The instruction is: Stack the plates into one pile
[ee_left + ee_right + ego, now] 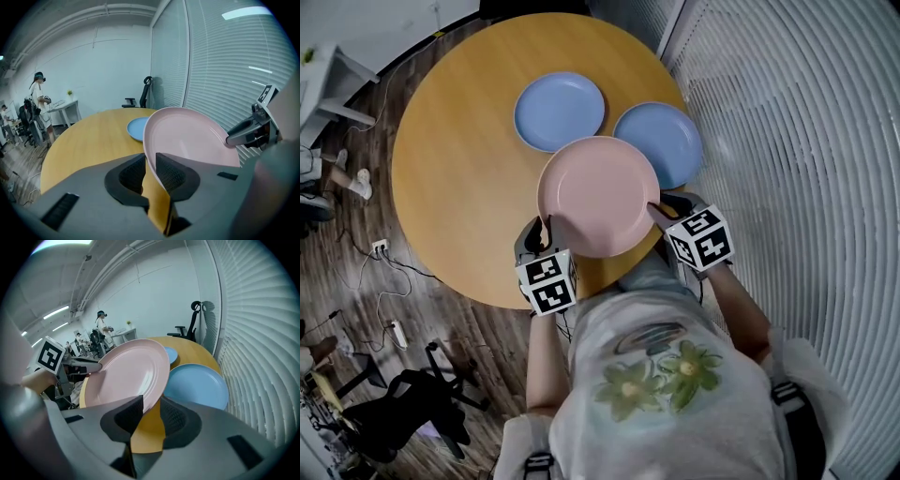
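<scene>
I hold a pink plate [598, 195] just above the near edge of the round wooden table [459, 159]. My left gripper [542, 230] is shut on its left rim and my right gripper [661, 211] is shut on its right rim. In the left gripper view the pink plate [187, 136] stands tilted, its rim pinched in the left gripper [150, 164]. The right gripper [151, 404] has the pink plate [126, 371] slanting across its wider jaws. Two blue plates lie flat beyond, one at centre [560, 111] and one at right [661, 141], partly under the pink plate's edge.
A ribbed blind wall [806, 141] runs close along the table's right side. A black office chair [412, 403] and cables lie on the wood floor at lower left. A person [38, 93] stands far off by white desks, and another office chair [145, 93] stands behind the table.
</scene>
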`<state>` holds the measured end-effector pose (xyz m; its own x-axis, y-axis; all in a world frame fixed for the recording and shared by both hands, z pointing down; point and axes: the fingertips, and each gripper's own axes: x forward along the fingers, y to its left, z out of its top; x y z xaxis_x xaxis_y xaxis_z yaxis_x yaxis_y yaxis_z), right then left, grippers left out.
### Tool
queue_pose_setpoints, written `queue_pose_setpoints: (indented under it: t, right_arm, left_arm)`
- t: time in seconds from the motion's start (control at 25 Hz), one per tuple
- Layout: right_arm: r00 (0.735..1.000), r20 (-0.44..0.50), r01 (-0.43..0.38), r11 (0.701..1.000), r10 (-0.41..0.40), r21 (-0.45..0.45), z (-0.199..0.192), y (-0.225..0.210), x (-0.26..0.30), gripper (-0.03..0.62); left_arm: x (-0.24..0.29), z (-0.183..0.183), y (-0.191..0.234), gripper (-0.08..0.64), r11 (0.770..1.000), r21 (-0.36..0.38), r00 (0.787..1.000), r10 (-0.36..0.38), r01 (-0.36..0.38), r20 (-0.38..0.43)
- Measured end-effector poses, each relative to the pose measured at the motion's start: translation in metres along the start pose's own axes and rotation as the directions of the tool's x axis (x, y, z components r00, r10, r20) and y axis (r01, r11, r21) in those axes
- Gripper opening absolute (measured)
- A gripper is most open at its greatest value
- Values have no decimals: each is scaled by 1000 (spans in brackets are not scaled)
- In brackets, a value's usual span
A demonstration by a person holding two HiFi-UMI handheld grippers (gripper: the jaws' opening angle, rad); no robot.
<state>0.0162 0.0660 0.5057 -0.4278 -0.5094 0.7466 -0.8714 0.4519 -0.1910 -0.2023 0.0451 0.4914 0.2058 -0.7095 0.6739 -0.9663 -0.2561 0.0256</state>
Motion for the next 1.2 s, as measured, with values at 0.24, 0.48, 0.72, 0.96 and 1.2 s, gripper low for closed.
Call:
queue_pose_setpoints:
  t: [0.24, 0.48, 0.72, 0.96, 1.2]
  right_arm:
    - [999, 15, 44, 998, -45, 41, -5, -25, -22, 131]
    - [995, 26, 90, 991, -93, 98, -7, -61, -34, 129]
    - [988, 31, 141, 977, -148, 159, -8, -113, -44, 127]
    - [977, 51, 192, 960, -206, 202, 23, -167, -46, 126]
    - [964, 80, 226, 935, -256, 272, 20, -198, -37, 124]
  left_arm:
    - [9, 12, -30, 84, 998, 30, 999, -47, 47, -7]
    - [29, 33, -64, 84, 992, 73, 995, -102, 102, -13]
    - [65, 61, -105, 84, 978, 132, 987, -157, 159, -21]
    - [108, 112, -131, 84, 969, 177, 985, -172, 173, -21]
    - [141, 129, -151, 84, 960, 212, 983, -185, 185, -22]
